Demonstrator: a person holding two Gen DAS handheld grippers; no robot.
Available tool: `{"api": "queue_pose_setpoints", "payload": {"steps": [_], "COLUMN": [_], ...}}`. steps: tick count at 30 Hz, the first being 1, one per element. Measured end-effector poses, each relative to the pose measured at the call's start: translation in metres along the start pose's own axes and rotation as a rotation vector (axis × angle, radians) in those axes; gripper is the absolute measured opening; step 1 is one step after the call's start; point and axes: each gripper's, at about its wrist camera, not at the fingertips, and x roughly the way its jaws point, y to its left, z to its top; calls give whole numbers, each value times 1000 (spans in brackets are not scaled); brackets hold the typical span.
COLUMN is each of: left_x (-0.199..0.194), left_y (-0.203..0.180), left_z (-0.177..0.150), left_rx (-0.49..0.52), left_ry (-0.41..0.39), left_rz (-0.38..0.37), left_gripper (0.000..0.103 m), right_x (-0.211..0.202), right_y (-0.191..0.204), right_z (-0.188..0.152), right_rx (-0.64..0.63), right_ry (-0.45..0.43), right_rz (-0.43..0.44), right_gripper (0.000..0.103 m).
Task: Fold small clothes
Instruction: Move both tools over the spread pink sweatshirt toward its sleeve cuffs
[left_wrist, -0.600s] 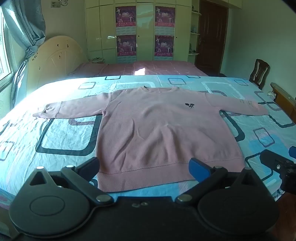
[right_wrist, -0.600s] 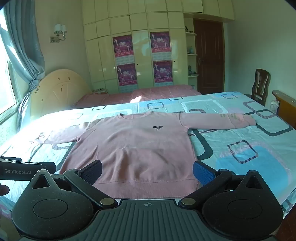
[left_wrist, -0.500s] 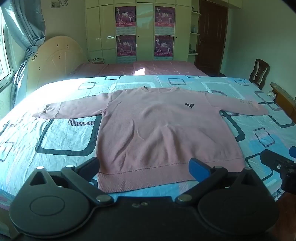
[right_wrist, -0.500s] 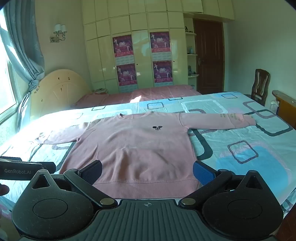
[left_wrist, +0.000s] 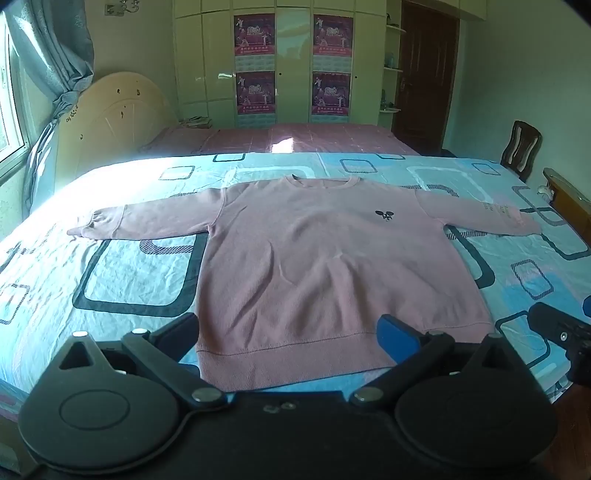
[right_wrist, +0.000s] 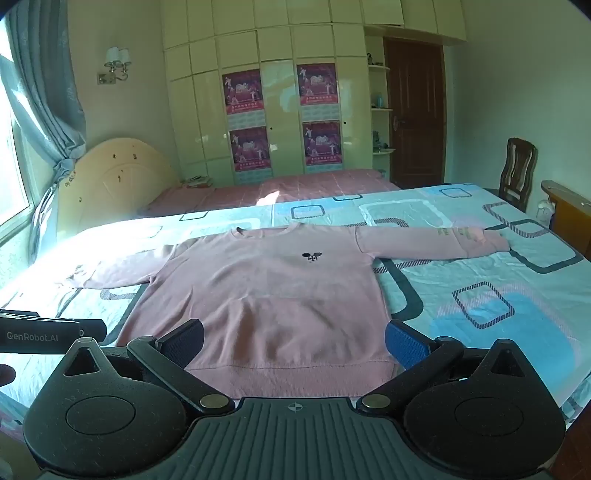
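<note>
Garment: a pink long-sleeved knit sweatshirt (left_wrist: 325, 266) with a small dark emblem on the chest lies face up on the bed (left_wrist: 122, 273), which wears a light-blue sheet printed with dark rounded squares.
Layout: the ribbed hem (left_wrist: 295, 363) is at the near edge, the round neckline at the far side, and both sleeves reach straight out to left and right; spread flat like this, every edge is open to a grasp.
Left gripper (left_wrist: 290, 332): it hovers above the near hem, toward the garment's left half; its jaws stand wide apart and hold nothing.
Right gripper (right_wrist: 295, 341): it hovers above the near hem too, jaws wide apart and empty, with the hem showing between them.
Spacing: each tool shows at the side of the other's view, so the two sit side by side along the near edge, probably to take the hem or one sleeve each.
Stage: no fold is visible yet, so the work appears to be at its start.
Next move, as a judgement: a sleeve folded in over the body looks a likely first step.
Risk: the soft knit may bunch or drag on the sheet if only one layer is pinched.
Surroundings: a second bed with a pink cover (right_wrist: 280, 188) sits beyond.
</note>
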Motion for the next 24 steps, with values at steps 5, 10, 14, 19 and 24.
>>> {"api": "queue_pose_setpoints", "payload": {"steps": [5,10,14,19,24], "left_x": [8,16,24,40,61], "left_y": [6,10,13,14,12], "left_z": [2,7,13,22,30], "left_rx": [-8,-19,-35,-40,-51], "left_ry": [2,-13,-28,-22,10], "left_rz": [2,1,-9,2,-3], "left_gripper": [103,103,103,103,103], "right_x": [3,14,25,41,59], "right_y": [-1,-3,-6,-12,-20], "right_z": [1,6,10,14,20], "right_rx": [1,4,3,5,12], "right_ry": [0,5,14,23,38], "right_rz": [-4,-19,-31,-43,-56], "right_gripper": [103,103,103,103,103]}}
